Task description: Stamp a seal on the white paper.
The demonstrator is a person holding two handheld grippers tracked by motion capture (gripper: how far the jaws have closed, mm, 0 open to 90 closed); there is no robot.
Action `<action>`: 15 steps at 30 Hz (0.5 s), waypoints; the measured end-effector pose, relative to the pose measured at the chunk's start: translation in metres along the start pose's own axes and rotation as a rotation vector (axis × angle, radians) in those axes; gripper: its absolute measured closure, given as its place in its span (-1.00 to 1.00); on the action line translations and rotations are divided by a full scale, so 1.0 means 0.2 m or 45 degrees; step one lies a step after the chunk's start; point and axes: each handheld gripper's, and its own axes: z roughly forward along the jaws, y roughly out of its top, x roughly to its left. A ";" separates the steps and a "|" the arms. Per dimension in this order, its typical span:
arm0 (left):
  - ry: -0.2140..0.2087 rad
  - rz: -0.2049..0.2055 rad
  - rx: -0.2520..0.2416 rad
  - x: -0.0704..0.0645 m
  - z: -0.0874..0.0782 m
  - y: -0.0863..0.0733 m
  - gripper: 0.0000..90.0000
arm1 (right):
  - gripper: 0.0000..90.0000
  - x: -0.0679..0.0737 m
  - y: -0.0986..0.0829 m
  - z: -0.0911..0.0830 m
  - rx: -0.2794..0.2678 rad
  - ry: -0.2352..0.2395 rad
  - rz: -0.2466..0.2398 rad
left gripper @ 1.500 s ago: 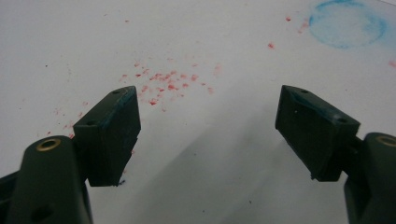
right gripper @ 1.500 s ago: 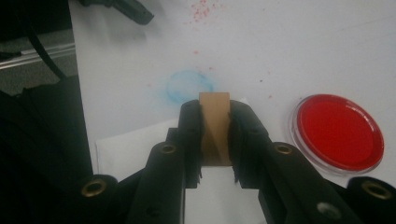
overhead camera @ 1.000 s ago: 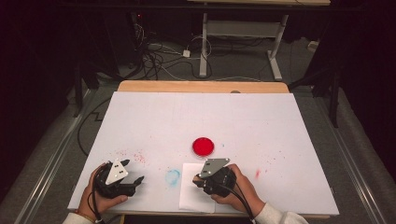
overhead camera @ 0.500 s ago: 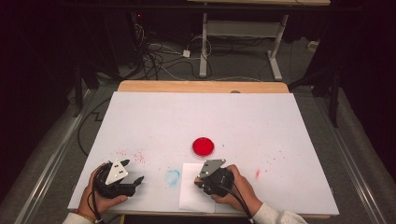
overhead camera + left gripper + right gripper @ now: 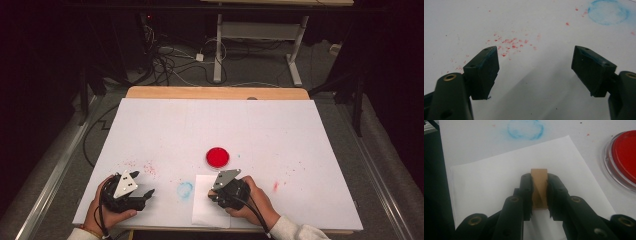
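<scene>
A: Status on the R side?

B: Right gripper [image 5: 539,192] is clamped on a small tan wooden block [image 5: 539,185], prob a stamp, held upright betw the jaws, centre of the right gripper view. I've got it over the loose white sheet [image 5: 499,185], lower middle of the high view. Can't tell if the base is touching the paper or just above it.

A: And the ink?

B: Red ink pad [image 5: 218,156] in its clear round dish sits just above the sheet in the high view, and at the right edge of the right gripper view. Near enough to dip and come straight back, which I'd guess is why it's parked there.

A: Left?

B: Left gripper [image 5: 535,67] is spread wide, nothing betw the jaws. It's resting at lower left of the high view, off to the side of the sheet, so it's clear of the stamping. Below it in the left gripper view are red specks [image 5: 509,45] on the table cover [image 5: 300,130].

A: Blue ring?

B: Faint blue ring mark [image 5: 185,189] just left of the sheet, on the cover, not on the paper.

A: Next call?

B: My read: press straight down. Sheet's loose, so it could slide; the left could pin a corner.
</scene>
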 end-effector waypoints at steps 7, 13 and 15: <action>0.000 -0.001 0.001 0.00 0.00 0.00 -0.52 | 0.69 0.00 0.00 0.00 0.004 -0.001 -0.003; -0.001 0.004 0.004 0.00 0.00 0.00 -0.52 | 0.69 0.01 0.00 0.00 0.007 -0.017 -0.017; -0.001 0.007 0.004 0.00 0.00 0.00 -0.52 | 0.69 0.01 0.00 0.00 0.013 -0.023 -0.022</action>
